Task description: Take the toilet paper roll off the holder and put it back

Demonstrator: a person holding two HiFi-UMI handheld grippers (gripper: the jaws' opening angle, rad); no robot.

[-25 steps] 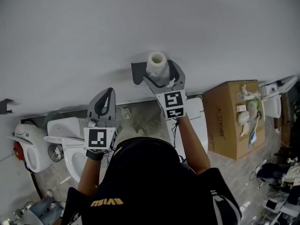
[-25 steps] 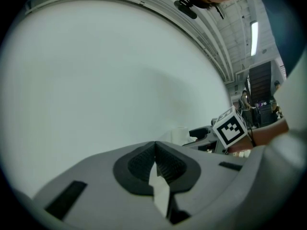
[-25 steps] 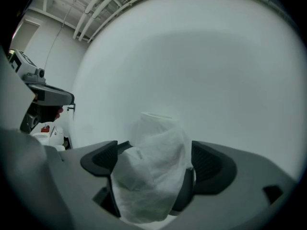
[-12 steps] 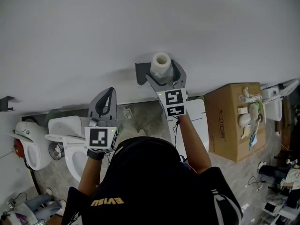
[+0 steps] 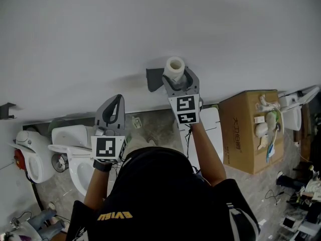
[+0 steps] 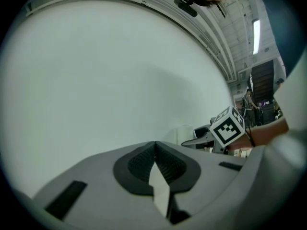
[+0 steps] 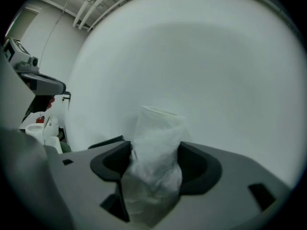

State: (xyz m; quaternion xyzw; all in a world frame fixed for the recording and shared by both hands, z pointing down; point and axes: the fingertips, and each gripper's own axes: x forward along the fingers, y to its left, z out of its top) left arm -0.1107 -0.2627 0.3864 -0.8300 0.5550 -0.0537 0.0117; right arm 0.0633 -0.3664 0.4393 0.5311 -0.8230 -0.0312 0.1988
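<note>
Early in the first step: toilet paper roll (image 5: pixel 174 67) standing upright on the dark holder (image 5: pixel 153 79) fixed to the wall (image 5: pixel 150 24), at the holder's right end, not yet lifted off. Grasp apparently just made. Right gripper (image 5: pixel 176 78) up at the holder, jaws having just been closing, pressed on either side of the roll's lower part, with its crinkled wrapping pinched between the pads. Left to do, judging by this: lifting the roll clear of the holder, then setting it back in place.

Right arm stretched forward and close to straight, gripper aimed at the wall, marker cube facing up toward the head camera. Left gripper (image 5: pixel 114 109) lower and well apart to the left, pointing level at bare wall, jaws closed tip to tip with nothing between them. Left arm drawn in nearer the body, taking no part in the grasp.
</note>
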